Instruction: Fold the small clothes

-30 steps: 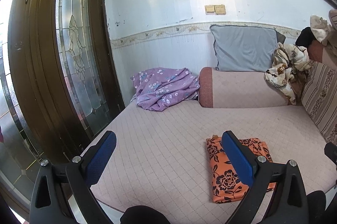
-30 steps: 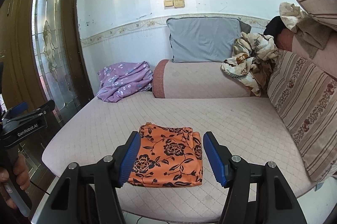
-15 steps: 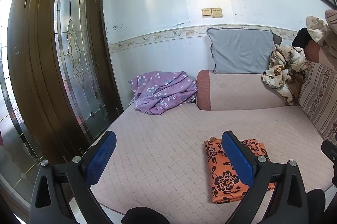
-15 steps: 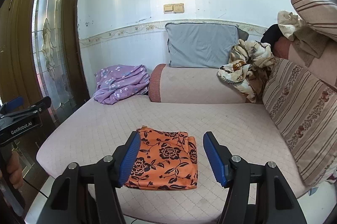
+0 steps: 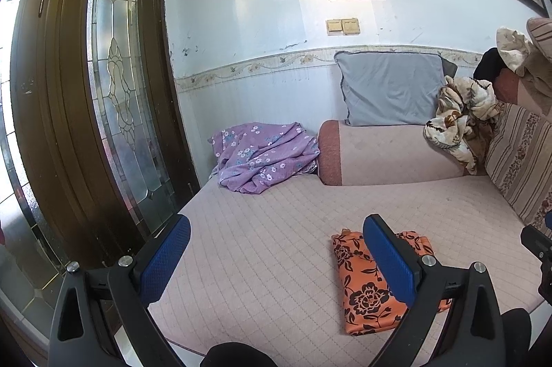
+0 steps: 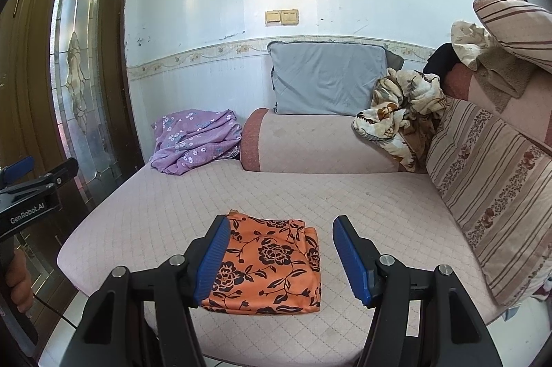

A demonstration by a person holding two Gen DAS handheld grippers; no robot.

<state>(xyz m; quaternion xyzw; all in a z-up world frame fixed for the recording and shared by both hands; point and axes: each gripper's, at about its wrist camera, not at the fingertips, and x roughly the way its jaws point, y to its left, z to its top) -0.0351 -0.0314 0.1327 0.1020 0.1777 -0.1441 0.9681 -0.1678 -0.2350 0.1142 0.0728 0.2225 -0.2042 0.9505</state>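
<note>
**Inspector A:** Where is the garment?

**Inspector B:** The folded orange floral cloth (image 6: 269, 267) lies flat near the front edge of the sofa seat (image 6: 345, 201), with quilted pink cover bare on both its sides. A purple floral cloth (image 6: 195, 136) is heaped in the back left corner.

**Inspector A:** The grippers?

**Inspector B:** The left gripper (image 5: 276, 258) and right gripper (image 6: 281, 258) both have jaws spread apart, holding nothing, above the front edge.

**Inspector A:** The surroundings?

**Inspector B:** A grey pillow (image 6: 327, 79) leans on the white wall, a striped cushion (image 6: 493, 194) lines the right side, and a glazed wooden door (image 5: 114, 111) stands left.
</note>
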